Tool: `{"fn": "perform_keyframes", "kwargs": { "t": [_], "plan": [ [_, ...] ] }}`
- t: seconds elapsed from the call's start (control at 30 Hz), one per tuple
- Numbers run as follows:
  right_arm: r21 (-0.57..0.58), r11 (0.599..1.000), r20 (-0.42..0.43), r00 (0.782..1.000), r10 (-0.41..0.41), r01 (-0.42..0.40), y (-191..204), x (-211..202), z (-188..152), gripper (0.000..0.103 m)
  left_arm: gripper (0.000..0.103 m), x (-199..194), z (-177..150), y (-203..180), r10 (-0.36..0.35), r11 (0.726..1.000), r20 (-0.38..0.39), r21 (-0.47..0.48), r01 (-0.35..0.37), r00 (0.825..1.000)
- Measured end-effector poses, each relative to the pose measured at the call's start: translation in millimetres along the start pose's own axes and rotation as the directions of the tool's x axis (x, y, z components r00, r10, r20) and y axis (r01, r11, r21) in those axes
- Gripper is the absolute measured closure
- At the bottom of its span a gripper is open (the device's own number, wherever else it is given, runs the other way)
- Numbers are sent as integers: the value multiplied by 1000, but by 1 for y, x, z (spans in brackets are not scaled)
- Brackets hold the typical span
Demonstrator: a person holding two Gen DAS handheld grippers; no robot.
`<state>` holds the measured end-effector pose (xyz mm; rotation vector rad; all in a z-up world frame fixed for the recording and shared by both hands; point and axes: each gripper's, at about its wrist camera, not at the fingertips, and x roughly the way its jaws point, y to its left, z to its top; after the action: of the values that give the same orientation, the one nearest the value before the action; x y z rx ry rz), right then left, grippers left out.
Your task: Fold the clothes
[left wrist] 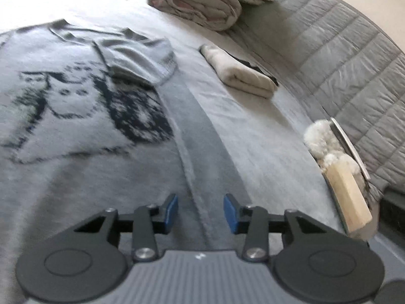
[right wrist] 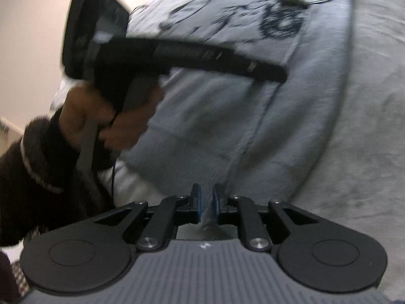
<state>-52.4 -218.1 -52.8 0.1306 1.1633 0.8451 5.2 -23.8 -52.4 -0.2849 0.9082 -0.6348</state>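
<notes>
Under the left tool (left wrist: 200,214), shirt (left wrist: 83,116).

Blur and cut-offs, both wrist views
Sweater (left wrist: 76,116) print smeared, left edge cropped; left hand-held gripper (right wrist: 283,74) tips motion-blurred; black item behind folded cream cloth (left wrist: 240,73) mostly hidden.

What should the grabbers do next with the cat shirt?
Probably the left gripper, open above the grey cat T-shirt, should drop and pinch its edge. The right gripper seems to pinch some cloth already, and one sleeve is folded in.
</notes>
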Motion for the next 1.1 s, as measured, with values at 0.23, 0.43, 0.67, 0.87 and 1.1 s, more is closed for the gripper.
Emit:
{"fn": "perform_keyframes", "kwargs": {
  "t": [0.23, 0.43, 0.67, 0.87, 1.1],
  "plan": [
    [23, 999, 72, 997, -33, 31, 0, -14, 6, 86, 51, -24, 7, 26, 85, 995, 73, -59, -80, 994],
    [108, 992, 81, 994, -76, 67, -9, -10, 21, 86, 39, -44, 13, 47, 238, 964, 105, -145, -222, 966],
    [194, 978, 155, 983, -102, 71, -17, -2, 60, 66, 32, -83, 29, 96, 485, 848, 131, -310, -429, 865],
    [254, 966, 198, 976, -88, 36, -28, 12, 94, 65, 31, -111, 45, 151, 608, 723, 90, -472, -504, 788],
    [310, 950, 186, 978, -89, 27, -47, 32, 115, 65, 31, -118, 60, 212, 651, 620, 82, -631, -466, 755]
  ]
}}
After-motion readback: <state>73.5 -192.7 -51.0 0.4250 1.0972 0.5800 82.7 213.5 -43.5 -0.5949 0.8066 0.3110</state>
